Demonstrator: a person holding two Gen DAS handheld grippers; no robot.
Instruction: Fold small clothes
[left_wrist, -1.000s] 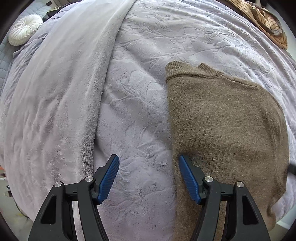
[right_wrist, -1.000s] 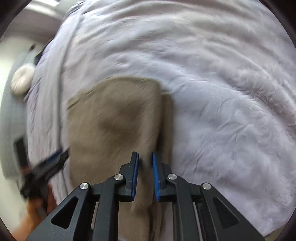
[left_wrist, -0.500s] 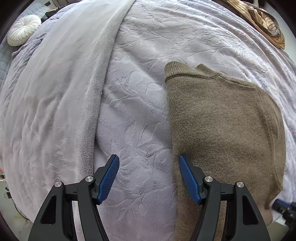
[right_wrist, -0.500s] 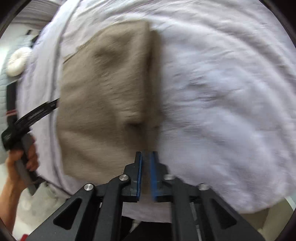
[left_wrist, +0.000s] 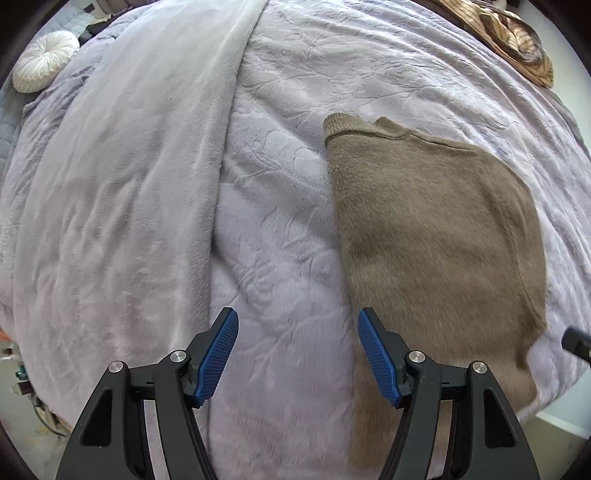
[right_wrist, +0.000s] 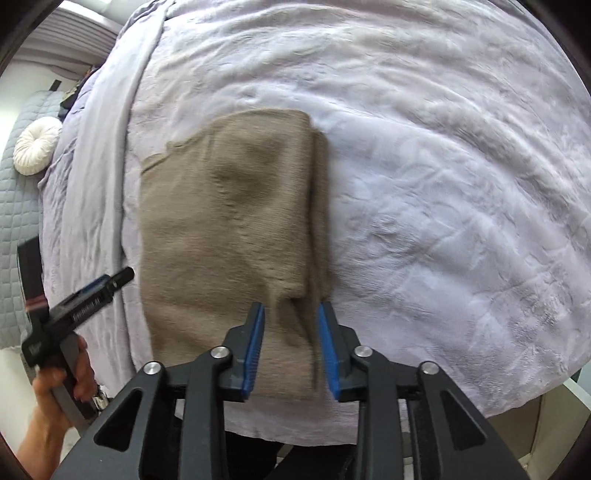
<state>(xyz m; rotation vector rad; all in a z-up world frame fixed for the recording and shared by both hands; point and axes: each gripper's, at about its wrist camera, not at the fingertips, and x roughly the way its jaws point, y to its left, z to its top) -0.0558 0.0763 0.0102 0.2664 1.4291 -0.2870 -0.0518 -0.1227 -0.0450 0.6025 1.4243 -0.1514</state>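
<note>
A brown knit sweater (left_wrist: 436, 236) lies folded flat on the lavender bedspread (left_wrist: 280, 206), neck end away from me. My left gripper (left_wrist: 295, 321) hangs open over bare bedspread, its right finger just over the sweater's left edge. In the right wrist view the sweater (right_wrist: 221, 229) shows a doubled layer along its right side. My right gripper (right_wrist: 291, 314) hovers over the sweater's near right corner; its jaws are opening and the pads press on nothing. The left gripper (right_wrist: 92, 291) and the hand holding it (right_wrist: 70, 373) show at the left.
A pale grey plush blanket (left_wrist: 122, 192) lies folded along the bed's left side. A round white cushion (left_wrist: 44, 61) sits at the far left corner. A brown striped garment (left_wrist: 517, 40) lies at the far right. The bed's near edge (right_wrist: 369, 435) drops off just below the sweater.
My right gripper, nearly shut before, has spread its jaws and pulled back toward the sweater's near edge. The left gripper has lifted slightly, still open.
</note>
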